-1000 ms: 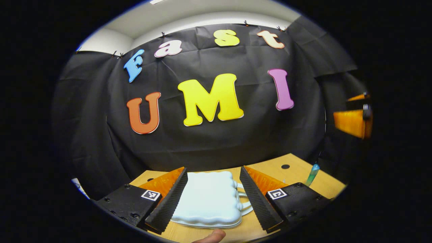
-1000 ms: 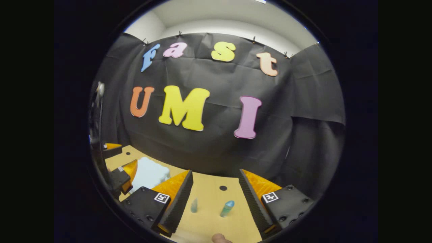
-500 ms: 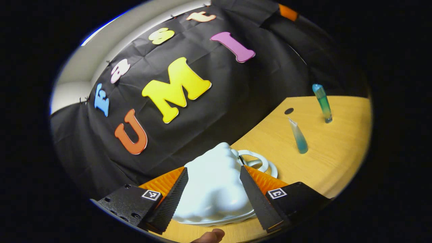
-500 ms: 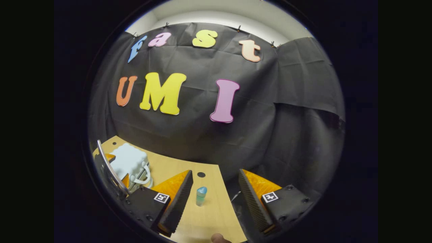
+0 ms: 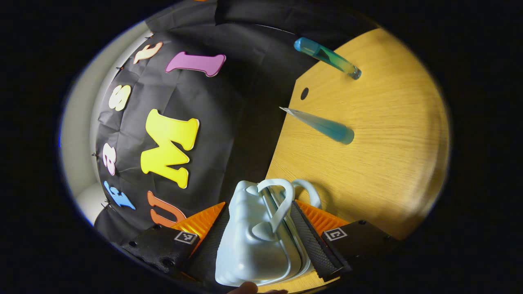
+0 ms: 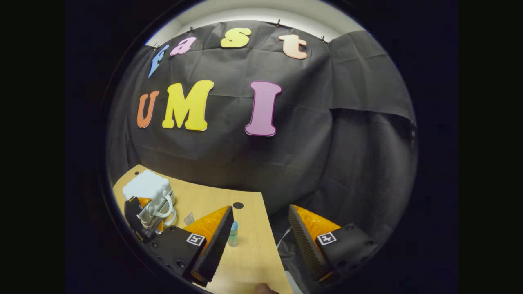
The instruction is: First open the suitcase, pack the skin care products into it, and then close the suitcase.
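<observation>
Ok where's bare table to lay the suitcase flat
Bare wood lies on the table past the suitcase, on the near side of the blue tube. It is crowded between that tube and the teal bottle.

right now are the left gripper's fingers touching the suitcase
Touching. In the left gripper view both fingers press against the sides of the white suitcase, with no gap on either side; the case sits clamped between them.

Suitcase (image 5: 253,241) on table (image 5: 388,134), tubes (image 5: 327,126) seemingly beside it
</observation>
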The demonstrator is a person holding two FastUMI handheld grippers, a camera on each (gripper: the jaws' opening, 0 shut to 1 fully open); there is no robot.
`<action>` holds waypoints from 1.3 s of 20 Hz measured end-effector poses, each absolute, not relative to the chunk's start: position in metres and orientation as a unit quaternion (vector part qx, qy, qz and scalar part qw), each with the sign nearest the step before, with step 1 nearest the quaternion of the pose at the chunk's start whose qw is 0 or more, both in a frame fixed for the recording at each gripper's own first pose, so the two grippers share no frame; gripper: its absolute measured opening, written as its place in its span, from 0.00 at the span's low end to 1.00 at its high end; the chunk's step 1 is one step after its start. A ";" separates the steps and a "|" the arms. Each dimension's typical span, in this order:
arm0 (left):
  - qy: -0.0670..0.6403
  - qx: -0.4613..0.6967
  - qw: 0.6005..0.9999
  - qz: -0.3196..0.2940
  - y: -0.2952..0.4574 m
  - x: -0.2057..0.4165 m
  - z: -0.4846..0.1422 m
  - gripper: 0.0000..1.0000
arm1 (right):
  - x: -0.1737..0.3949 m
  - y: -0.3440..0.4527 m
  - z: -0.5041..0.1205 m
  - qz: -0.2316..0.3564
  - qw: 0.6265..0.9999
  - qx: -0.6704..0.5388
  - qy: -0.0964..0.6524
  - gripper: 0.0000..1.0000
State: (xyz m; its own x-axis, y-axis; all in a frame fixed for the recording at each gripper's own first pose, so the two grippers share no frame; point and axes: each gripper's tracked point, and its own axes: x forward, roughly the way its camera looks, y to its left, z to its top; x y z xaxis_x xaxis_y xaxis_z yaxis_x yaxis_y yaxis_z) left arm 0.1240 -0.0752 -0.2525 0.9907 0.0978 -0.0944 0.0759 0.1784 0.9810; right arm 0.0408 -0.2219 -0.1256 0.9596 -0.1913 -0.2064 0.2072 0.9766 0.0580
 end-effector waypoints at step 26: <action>0.096 0.568 0.818 0.002 -0.050 0.132 -0.174 0.03 | 0.027 -0.176 -0.082 -0.093 0.992 0.003 0.082 0.81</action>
State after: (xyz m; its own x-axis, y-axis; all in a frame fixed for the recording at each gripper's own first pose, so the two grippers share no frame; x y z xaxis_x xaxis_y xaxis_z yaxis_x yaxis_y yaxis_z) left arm 0.1323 -0.0503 -0.1740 0.9817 0.1127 -0.1537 0.1046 0.3557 0.9288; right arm 0.0265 -0.1763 -0.0823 0.9691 -0.1846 -0.1634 0.1856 0.9826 -0.0090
